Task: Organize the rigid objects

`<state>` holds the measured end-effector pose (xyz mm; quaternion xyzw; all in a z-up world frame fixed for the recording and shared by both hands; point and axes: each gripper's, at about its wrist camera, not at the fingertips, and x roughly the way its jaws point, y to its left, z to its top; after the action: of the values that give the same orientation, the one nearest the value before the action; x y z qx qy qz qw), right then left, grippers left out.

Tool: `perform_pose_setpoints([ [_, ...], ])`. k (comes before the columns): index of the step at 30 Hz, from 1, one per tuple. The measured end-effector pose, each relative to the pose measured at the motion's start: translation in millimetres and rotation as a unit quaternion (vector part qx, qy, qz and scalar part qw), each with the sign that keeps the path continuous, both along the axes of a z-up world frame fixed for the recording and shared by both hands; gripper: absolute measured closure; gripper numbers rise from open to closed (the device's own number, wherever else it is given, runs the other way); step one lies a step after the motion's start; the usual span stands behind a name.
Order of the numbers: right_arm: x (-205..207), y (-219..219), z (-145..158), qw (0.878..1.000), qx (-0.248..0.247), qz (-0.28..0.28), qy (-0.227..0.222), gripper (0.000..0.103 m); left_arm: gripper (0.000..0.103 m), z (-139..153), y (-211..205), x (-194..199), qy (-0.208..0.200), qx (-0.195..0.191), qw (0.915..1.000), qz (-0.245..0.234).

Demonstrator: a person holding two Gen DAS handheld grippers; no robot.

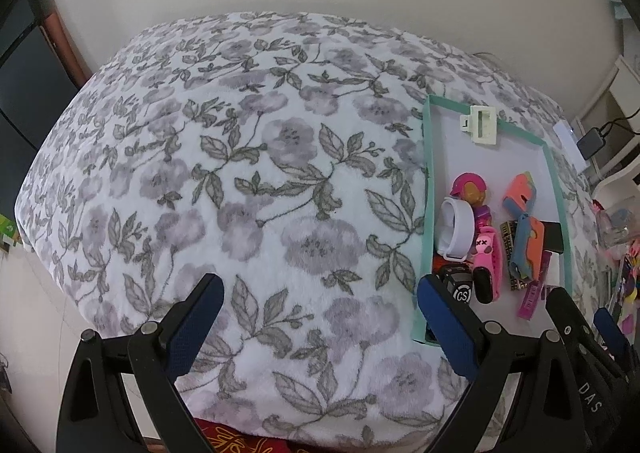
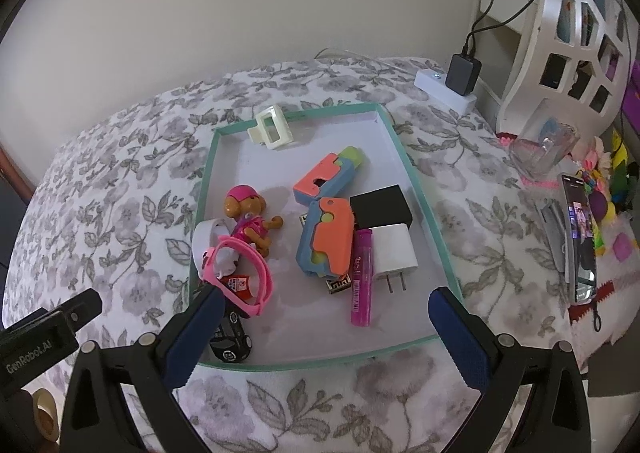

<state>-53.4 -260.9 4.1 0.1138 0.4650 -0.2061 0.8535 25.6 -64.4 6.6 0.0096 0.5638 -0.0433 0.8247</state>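
Left wrist view: we see our left tool (image 1: 320,293) spread wide, empty, over the floral blanket (image 1: 248,173); the teal-rimmed tray (image 1: 427,181) of toys sits to its right.

Right wrist view: right tool (image 2: 326,311) spread, pinching nothing, above the tray's near edge. Inside lie a pup figure (image 2: 250,219), pink band (image 2: 248,277), white charger (image 2: 394,257); a cream clip (image 2: 272,127) rests on the far rim.

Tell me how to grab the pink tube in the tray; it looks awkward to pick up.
Grip the pink tube across its lower half, coming from above with fingers either side. It lies flat, and that end is clear, while its upper part sits between the orange toy and white charger.
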Motion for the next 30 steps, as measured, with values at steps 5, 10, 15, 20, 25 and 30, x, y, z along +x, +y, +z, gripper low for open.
perform_pose_setpoints([
  [5, -2.0, 0.2, 3.3, 1.0, -0.002, 0.001, -0.006, 0.0, 0.006, 3.9, -2.0, -2.1, -0.007, 0.002, 1.0, -0.005],
  [10, -1.8, 0.7, 3.9, 1.0, -0.002, 0.001, -0.007, 0.0, 0.006, 5.3, -2.8, -2.9, -0.011, 0.005, 0.9999, -0.003],
  [15, -1.4, 1.4, 4.2, 1.0, -0.002, 0.004, -0.006, 0.0, 0.006, 6.0, -2.4, -3.2, -0.012, 0.006, 0.9999, 0.002],
  [20, -1.5, 2.3, 4.6, 1.0, -0.003, 0.005, -0.006, 0.0, 0.006, 7.4, -4.2, -4.4, -0.017, 0.007, 0.9998, 0.001],
  [25, -1.3, 2.4, 5.1, 1.0, -0.005, 0.007, -0.007, 0.0, 0.006, 9.0, -5.6, -5.2, -0.022, 0.009, 0.9997, -0.001],
  [30, -1.4, 3.0, 5.4, 1.0, -0.007, 0.007, -0.007, 0.0, 0.006, 10.2, -5.8, -6.3, -0.025, 0.008, 0.9997, -0.001],
])
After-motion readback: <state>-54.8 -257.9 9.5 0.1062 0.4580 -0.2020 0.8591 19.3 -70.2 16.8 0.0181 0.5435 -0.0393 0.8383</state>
